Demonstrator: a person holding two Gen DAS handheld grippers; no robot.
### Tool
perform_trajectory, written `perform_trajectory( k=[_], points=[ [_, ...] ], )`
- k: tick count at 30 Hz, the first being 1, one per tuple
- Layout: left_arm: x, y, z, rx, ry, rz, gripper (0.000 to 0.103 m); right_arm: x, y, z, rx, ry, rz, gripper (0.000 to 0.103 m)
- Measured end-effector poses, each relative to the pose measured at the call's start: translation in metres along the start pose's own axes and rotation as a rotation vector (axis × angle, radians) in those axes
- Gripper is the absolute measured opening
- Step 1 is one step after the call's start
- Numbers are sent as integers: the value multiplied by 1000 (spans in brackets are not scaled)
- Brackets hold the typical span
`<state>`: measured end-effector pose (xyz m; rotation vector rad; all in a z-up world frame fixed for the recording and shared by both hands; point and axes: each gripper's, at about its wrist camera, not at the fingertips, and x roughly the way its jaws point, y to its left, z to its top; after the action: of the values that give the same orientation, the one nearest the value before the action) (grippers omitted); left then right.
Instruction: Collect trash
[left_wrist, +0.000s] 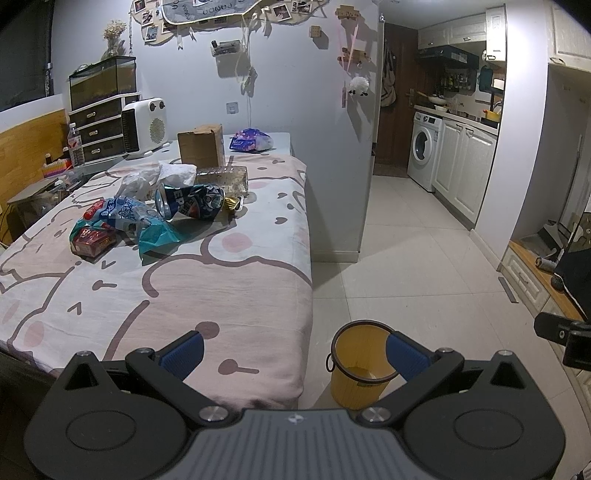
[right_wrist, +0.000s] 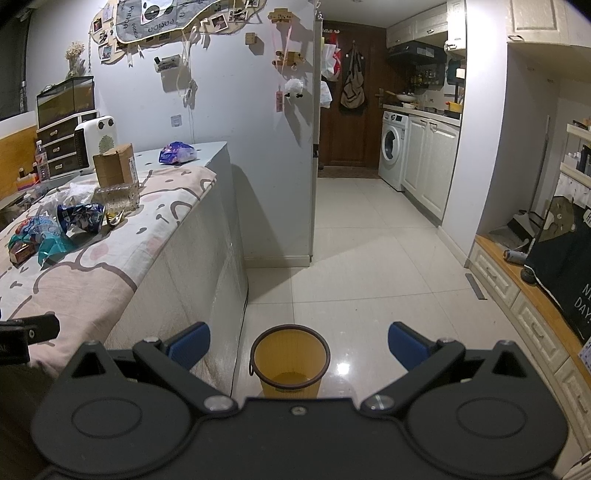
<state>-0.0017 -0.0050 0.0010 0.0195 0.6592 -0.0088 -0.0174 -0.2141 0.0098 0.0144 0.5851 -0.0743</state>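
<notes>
- The left tool sits at the bottom centre of its frame with its blue-padded fingers spread wide and nothing between them.
- The right tool sits at the bottom centre of its frame, likewise spread wide and holding nothing.
- The trash lies in a cluster in the middle left of the left wrist view, well apart from both tools, on a surface covered by a pink and white cartoon-print sheet.
- In that cluster a crushed blue Pepsi can lies on its side, open end toward the left of the frame.
- Just beside the can, lower left, a crumpled blue and teal snack bag rests against a red packet.
- Above the can lie crumpled white tissues or plastic, and to its right a small gold foil wrapper.
- Behind the can, a clear rectangular block-like package lies in front of an upright cardboard box.
- Further back, in the upper middle, a blue and pink wrapped pack lies on a pale grey tabletop.
- A yellow waste bin with a dark rim stands on the tiled floor, just beside the sheet's lower right corner.
- In the left wrist view the bin shows partly behind the left tool's right finger; in the right wrist view it shows between the right tool's fingers, lower centre.
- The bin's inside looks empty as far as it can be seen.
</notes>
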Motion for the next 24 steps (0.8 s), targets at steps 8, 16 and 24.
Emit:
perform_trajectory(
  k=[8,16,24],
  points=[
    [0,1,0,0,-1,-1,103,0,0,0,2,1,0,103],
    [0,0,0,-2,-2,-1,103,-1,-1,-1,6,1,0,103],
    [2,8,-2,-13,-29,22,103,3,-7,-3,52,-19,22,103]
  ],
)
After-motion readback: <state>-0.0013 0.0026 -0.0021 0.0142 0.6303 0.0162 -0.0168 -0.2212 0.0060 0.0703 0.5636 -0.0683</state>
